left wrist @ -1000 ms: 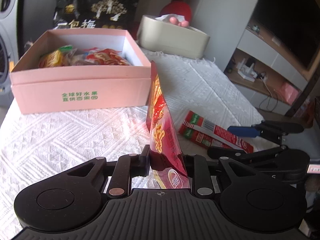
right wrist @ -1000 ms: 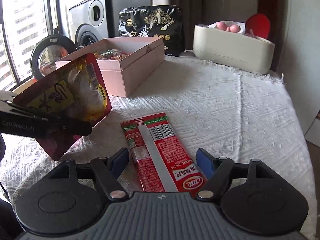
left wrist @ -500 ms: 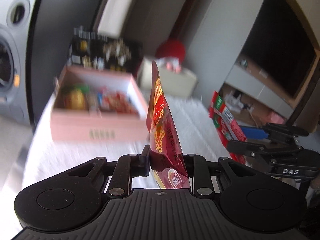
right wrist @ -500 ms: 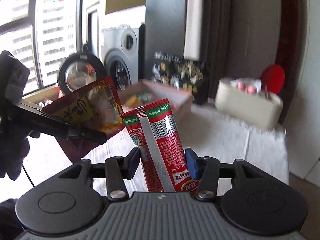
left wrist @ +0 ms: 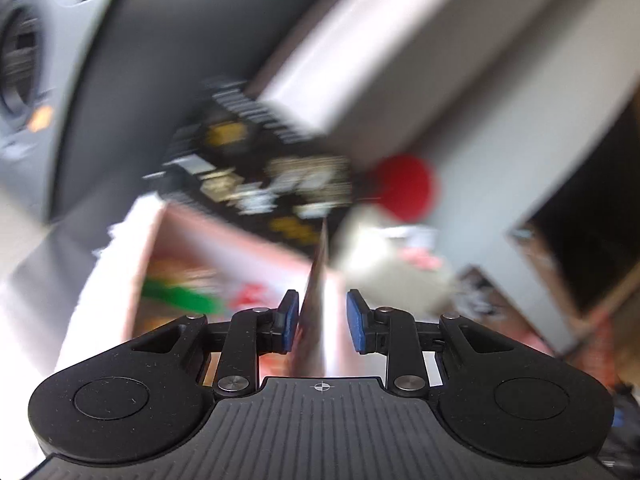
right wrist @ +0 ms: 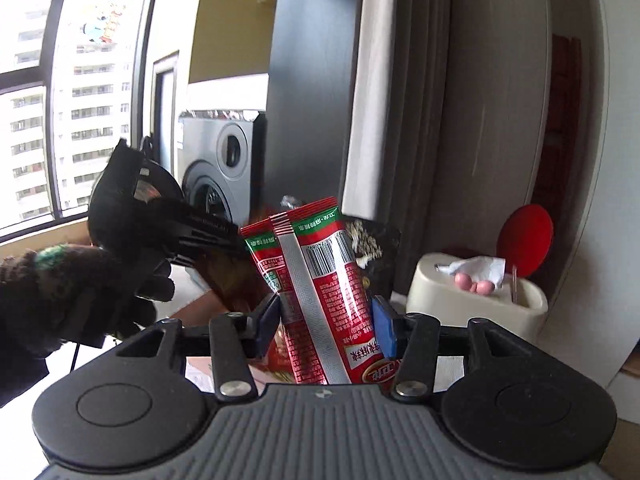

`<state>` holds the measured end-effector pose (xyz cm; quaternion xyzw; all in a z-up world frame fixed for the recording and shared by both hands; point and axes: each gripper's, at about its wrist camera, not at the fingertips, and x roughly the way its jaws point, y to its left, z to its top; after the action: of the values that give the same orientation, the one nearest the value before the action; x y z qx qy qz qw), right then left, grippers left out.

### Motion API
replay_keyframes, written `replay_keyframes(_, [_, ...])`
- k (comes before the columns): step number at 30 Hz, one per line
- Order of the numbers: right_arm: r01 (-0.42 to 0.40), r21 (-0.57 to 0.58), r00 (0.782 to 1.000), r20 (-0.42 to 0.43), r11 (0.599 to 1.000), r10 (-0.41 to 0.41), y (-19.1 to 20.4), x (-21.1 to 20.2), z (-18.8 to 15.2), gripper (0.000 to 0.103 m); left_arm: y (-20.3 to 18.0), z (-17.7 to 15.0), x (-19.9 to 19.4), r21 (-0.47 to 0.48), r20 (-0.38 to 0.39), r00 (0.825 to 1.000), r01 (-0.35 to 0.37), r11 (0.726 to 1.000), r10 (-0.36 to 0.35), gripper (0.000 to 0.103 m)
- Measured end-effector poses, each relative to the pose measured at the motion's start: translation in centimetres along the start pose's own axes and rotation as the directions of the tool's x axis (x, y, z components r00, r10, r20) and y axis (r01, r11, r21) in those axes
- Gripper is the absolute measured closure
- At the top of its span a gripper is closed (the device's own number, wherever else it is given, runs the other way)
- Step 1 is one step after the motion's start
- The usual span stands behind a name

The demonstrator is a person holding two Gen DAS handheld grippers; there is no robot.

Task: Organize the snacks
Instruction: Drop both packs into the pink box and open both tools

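The left gripper (left wrist: 319,316) hung over the pink box (left wrist: 224,256), its jaws opening, pads clear of the edge-on packet (left wrist: 316,300) between them; the right gripper's (right wrist: 326,322) jaws gripped the upright red sachet (right wrist: 320,292), box hidden behind it.

Bright window (right wrist: 48,92) left, grey washing machine (right wrist: 224,160), dark wall panel (right wrist: 312,72).

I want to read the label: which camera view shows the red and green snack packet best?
The right wrist view: the red and green snack packet stands sharp between the right tool fingers, barcode facing the camera. The left wrist view does not show it.
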<state>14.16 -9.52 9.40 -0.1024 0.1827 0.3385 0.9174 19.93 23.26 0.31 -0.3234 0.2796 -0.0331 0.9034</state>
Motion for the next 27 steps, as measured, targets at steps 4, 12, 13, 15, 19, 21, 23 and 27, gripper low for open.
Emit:
replay_keyframes(4, [0.023, 0.007, 0.999, -0.041, 1.0, -0.022, -0.2, 1.7, -0.3, 0.054, 2.5, -0.7, -0.2, -0.013, 0.009, 1.0, -0.024, 1.0, 0.024, 0.065])
replay_keyframes(12, [-0.071, 0.184, 0.996, -0.047, 0.98, 0.081, 0.2, 5.8, 5.6, 0.054, -1.5, -3.7, -7.2, 0.234, 0.225, 0.963, -0.201, 0.951, 0.148, 0.065])
replay_keyframes(13, [-0.085, 0.222, 0.993, -0.062, 0.971, 0.101, 0.3, 6.9, 6.5, 0.054, -1.8, -4.2, -7.9, 0.256, 0.233, 0.958, -0.228, 0.94, 0.169, 0.065])
replay_keyframes(15, [-0.086, 0.299, 0.984, -0.121, 0.95, 0.127, 0.9, 10.1, 7.6, 0.051, -2.0, -5.3, -8.4, 0.277, 0.224, 0.957, -0.245, 0.929, 0.185, 0.065])
replay_keyframes(19, [-0.023, 0.184, 0.972, -0.225, 0.983, 0.065, 4.3, 16.2, 7.0, 0.04, -0.7, -7.0, -8.1, 0.256, 0.161, 0.965, -0.243, 0.936, 0.207, 0.066])
replay_keyframes(21, [-0.018, 0.193, 0.966, -0.25, 0.981, 0.067, 4.7, 17.3, 6.2, 0.04, -0.3, -7.6, -8.3, 0.255, 0.153, 0.961, -0.262, 0.931, 0.229, 0.066])
replay_keyframes(23, [-0.059, 0.25, 0.961, -0.246, 0.967, 0.123, 4.1, 17.2, 5.4, 0.04, -0.1, -8.2, -9.1, 0.263, 0.153, 0.957, -0.278, 0.924, 0.245, 0.066])
replay_keyframes(27, [-0.052, 0.265, 0.973, -0.202, 0.963, 0.108, 3.6, 15.1, 4.1, 0.036, -0.8, -8.9, -9.7, 0.267, 0.161, 0.961, -0.263, 0.927, 0.227, 0.07])
